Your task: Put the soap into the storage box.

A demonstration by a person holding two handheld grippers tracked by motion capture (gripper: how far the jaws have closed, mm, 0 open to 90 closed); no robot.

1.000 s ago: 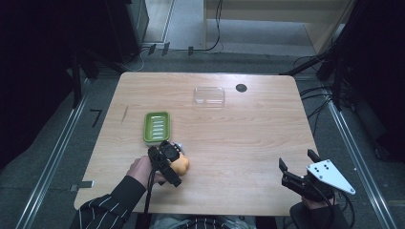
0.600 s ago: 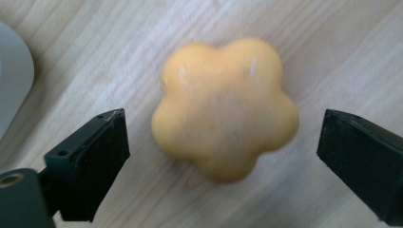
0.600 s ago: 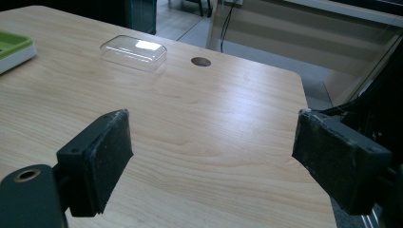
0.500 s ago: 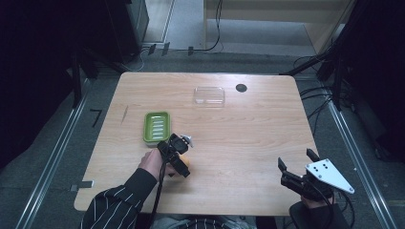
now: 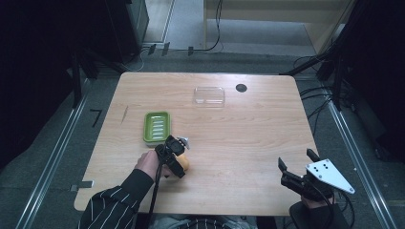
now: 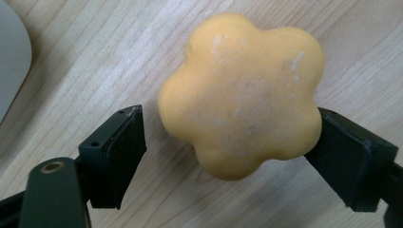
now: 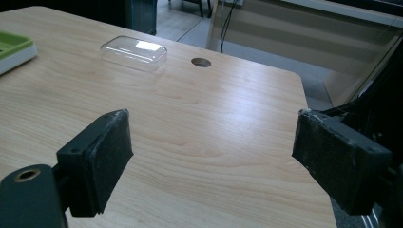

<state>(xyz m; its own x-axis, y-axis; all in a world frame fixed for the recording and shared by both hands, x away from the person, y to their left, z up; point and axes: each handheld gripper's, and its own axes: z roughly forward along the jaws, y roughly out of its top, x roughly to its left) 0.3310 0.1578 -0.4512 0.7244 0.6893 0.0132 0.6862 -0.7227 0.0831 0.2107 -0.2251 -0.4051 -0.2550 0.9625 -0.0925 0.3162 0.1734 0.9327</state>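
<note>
Between open jaws: unmarked orange soap (image 6: 242, 92).

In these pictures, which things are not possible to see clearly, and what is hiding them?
- Orange flower-shaped soap: in the high view, the left gripper covers most of it.
- Underside of the soap: hidden against the table in the left gripper view.
- Green soap dish: cut off by the left edge of the right gripper view.
- Inside of the clear lid: too small in the high view; glare in the right gripper view.
</note>
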